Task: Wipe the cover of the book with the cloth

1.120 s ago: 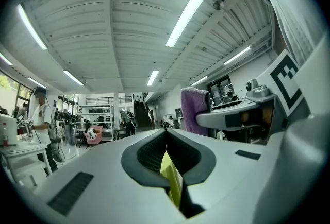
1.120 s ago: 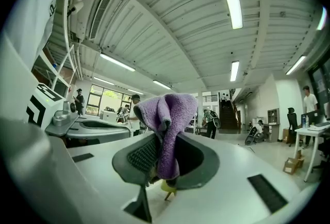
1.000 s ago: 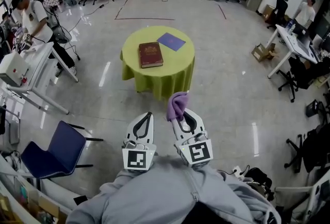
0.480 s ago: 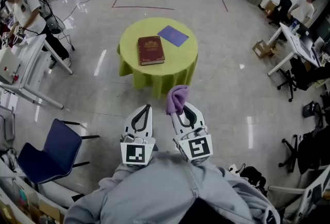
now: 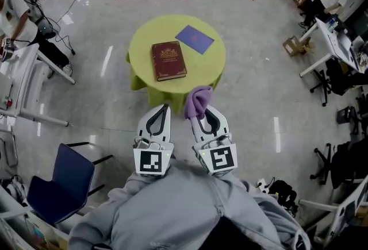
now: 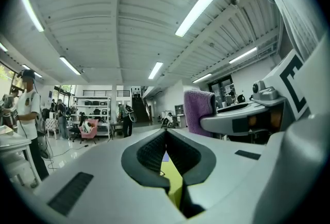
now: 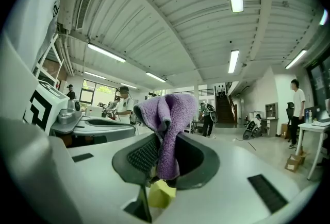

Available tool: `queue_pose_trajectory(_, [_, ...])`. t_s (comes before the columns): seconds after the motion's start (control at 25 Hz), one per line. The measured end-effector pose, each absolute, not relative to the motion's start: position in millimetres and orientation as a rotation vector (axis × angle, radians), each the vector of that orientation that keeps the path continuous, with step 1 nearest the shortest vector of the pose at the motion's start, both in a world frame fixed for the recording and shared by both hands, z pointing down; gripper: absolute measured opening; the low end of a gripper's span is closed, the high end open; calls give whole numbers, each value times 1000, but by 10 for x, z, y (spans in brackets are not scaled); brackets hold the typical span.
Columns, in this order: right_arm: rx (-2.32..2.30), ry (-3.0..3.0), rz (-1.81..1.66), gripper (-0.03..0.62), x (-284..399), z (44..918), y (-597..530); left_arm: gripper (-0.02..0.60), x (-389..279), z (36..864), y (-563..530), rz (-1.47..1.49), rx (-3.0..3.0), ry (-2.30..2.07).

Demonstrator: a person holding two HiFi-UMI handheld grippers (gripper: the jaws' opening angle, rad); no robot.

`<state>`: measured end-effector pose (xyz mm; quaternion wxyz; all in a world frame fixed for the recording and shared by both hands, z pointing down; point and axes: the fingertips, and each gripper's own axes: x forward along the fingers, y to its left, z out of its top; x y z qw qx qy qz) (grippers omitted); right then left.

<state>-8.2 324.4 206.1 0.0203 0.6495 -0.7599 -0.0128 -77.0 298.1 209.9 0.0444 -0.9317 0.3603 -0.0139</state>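
The right gripper is pinching the purple cloth between its jaws, which are closing narrowly on the lower part of the fabric while the rest is bunching up in a loose fold above the tips. In the head view that same right gripper is hanging just short of the near edge of the round yellow table, with the cloth overlapping the table's draped skirt. The left gripper is holding nothing, its jaws coming together at the tips with only a slim hollow between the dark pads, through which a sliver of the yellow table is showing. From above, the left gripper is sitting just beside the right one, also on the near side of the table and clear of its top. The dark red book is lying flat and closed near the middle of the table, well apart from both grippers. A blue sheet is lying on the far right part of the table, just beside the book's far corner. A blue chair is standing on the floor to the near left of the table, and a white desk is standing further left of it.
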Motion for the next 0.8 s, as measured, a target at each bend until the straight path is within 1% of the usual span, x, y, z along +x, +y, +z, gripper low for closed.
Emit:
queue_pose_trajectory(0.16, [2049, -2270, 5, 98, 10, 2089, 2895, 18, -706, 2099, 2595, -41, -2861, 1055])
queue_pose_trajectory(0.36, [2110, -2264, -58, 98, 65, 2063, 2606, 18, -707, 2102, 2255, -4, -2871, 1039])
queue_pose_trajectory(0.8, [2131, -2197, -32, 98, 276, 2113, 2346, 18, -753, 2131, 1899, -13, -2876, 1074])
